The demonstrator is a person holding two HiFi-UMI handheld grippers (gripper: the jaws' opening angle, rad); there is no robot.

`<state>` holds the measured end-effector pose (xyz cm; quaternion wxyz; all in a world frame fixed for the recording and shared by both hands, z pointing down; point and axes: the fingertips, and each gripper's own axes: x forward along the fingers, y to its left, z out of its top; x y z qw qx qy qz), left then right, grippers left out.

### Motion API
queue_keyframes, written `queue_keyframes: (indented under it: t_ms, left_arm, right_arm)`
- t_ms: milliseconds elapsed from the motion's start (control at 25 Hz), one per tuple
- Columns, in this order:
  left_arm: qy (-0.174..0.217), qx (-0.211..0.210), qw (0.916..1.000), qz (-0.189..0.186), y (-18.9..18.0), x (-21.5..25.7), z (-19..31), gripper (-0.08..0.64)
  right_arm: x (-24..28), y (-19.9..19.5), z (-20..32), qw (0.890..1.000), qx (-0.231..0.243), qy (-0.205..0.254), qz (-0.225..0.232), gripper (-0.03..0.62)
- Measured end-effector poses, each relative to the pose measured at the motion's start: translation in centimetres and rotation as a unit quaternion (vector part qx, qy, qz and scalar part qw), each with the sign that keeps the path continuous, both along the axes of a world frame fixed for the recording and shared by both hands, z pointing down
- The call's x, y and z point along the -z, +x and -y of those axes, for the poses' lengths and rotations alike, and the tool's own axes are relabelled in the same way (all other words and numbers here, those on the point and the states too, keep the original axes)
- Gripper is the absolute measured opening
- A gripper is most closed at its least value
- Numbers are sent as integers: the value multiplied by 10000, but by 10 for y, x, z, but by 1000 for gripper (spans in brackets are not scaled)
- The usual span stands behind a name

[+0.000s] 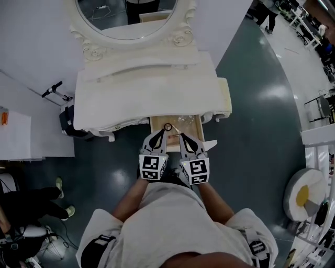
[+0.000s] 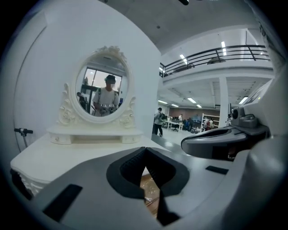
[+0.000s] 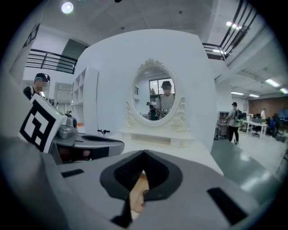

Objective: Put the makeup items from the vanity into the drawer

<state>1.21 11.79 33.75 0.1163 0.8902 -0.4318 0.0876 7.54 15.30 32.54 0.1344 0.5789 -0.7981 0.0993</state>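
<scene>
The white vanity has a bare top. Its centre drawer stands pulled out toward me, with a small round dark item and some clear-looking makeup items inside. My left gripper and right gripper hover side by side over the drawer's front edge. In the left gripper view the left gripper has its tips touching and nothing between them, with the drawer's wood floor showing below. In the right gripper view the right gripper is also shut and empty above the drawer.
An oval mirror rises at the vanity's back against a white wall. A dark wheeled device stands at the vanity's left. A seated person's feet are at lower left, and a round white table at right. People stand far off.
</scene>
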Motion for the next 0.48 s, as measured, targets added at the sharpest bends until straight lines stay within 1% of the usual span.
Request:
queue_keyframes:
  t_ms: [80,200,320,480]
  left_arm:
    - [133,37,9999,-12,3,8,-11,6]
    - [285,-174,9994,99,9,13,-38,7]
    - [223,-331,9989,238,14,7,-63,8]
    - [197,-470,9980,363,26,8,-75,7]
  right_arm:
    - [3,1,-9,10000,-23,58,29,15]
    - [4,0,-29,9997,-79,181,161,14]
    - [2,10,-51,9989,-232,265,314,14]
    - [9,29,-67,9976,-407,423,370,15]
